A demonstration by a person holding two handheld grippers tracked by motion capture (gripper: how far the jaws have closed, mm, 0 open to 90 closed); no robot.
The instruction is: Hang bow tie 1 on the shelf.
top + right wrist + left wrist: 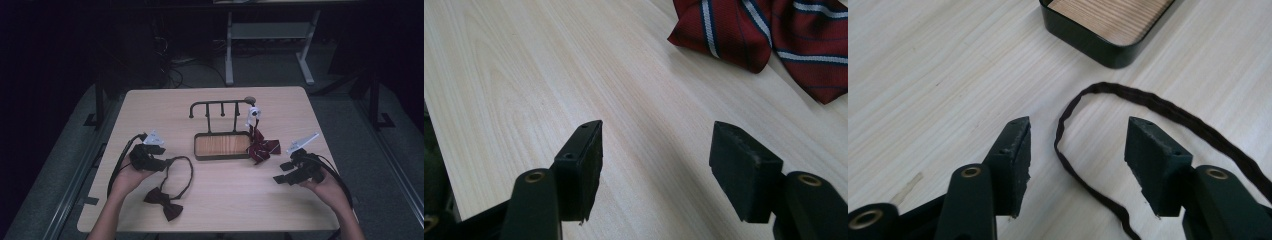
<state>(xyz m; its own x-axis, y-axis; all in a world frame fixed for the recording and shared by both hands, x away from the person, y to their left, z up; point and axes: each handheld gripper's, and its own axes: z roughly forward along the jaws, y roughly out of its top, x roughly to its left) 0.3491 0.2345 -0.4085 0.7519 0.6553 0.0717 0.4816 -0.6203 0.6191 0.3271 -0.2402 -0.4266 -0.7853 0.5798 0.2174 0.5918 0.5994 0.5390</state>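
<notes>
Both grippers sit low over the table [225, 200], jaws apart and holding nothing. Between the pads of the left gripper [1077, 150] runs the dark strap [1064, 150] of the bow tie [163, 201], untouched by either pad; the bow itself lies near the table's front edge, just beside the left hand [131, 175]. Farther right, the right gripper [656, 160] points over bare wood toward a red striped tie [769, 35], which hangs from the rack [220, 107] above a wood-lined tray [200, 155].
</notes>
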